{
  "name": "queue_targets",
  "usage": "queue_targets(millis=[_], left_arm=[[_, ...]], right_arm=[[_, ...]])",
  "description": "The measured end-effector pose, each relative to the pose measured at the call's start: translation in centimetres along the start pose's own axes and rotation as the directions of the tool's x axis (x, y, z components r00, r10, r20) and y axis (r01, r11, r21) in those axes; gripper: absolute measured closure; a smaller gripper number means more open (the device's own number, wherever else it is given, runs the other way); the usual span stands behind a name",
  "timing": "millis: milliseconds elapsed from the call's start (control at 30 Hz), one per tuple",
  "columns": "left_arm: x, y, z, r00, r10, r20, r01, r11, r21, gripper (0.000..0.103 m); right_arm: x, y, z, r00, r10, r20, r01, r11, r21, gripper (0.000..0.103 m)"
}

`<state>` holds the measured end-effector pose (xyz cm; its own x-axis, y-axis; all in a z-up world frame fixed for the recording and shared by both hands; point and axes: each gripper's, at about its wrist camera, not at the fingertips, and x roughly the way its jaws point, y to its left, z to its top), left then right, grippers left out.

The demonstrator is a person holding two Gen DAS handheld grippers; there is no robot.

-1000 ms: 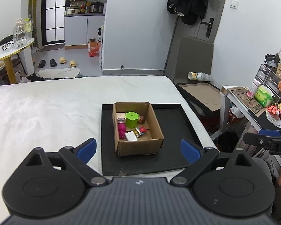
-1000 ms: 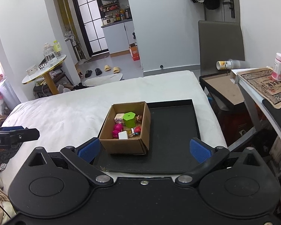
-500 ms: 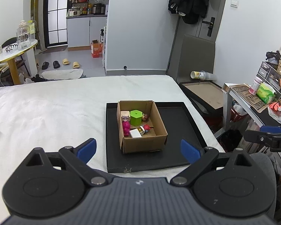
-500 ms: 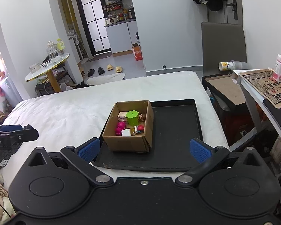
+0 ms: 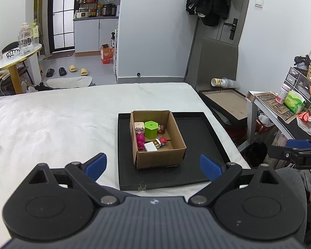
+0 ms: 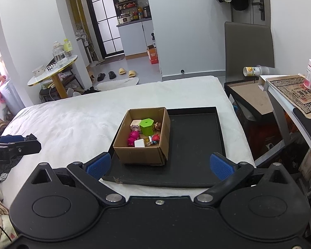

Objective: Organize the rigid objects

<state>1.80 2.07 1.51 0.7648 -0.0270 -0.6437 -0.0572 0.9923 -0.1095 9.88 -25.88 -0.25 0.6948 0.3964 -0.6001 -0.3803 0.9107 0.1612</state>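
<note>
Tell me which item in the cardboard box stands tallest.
The green hexagonal lidded container, at the cardboard box's far end. It rises above the pink toy and white block lying low beside it.

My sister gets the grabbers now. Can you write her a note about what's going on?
Left gripper: open, empty, held back from the tray.
Right gripper: open, empty, also held back.
The cardboard box sits on the left part of the black tray on the bed. The toys are inside it, including a green pot and a pink toy.
Done: nothing visibly sorted.
Left: the sorting.
</note>
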Motion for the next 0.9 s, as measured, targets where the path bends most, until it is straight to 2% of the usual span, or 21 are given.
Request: queue_targets(millis=[900], left_arm=[[0.2,0.24,-0.1,1.0,-0.003,-0.013,0.003,1.0,-0.003,0.007]], right_arm=[[0.17,0.34,-0.25,1.0,0.01,-0.01,-0.01,1.0,-0.007,0.0]])
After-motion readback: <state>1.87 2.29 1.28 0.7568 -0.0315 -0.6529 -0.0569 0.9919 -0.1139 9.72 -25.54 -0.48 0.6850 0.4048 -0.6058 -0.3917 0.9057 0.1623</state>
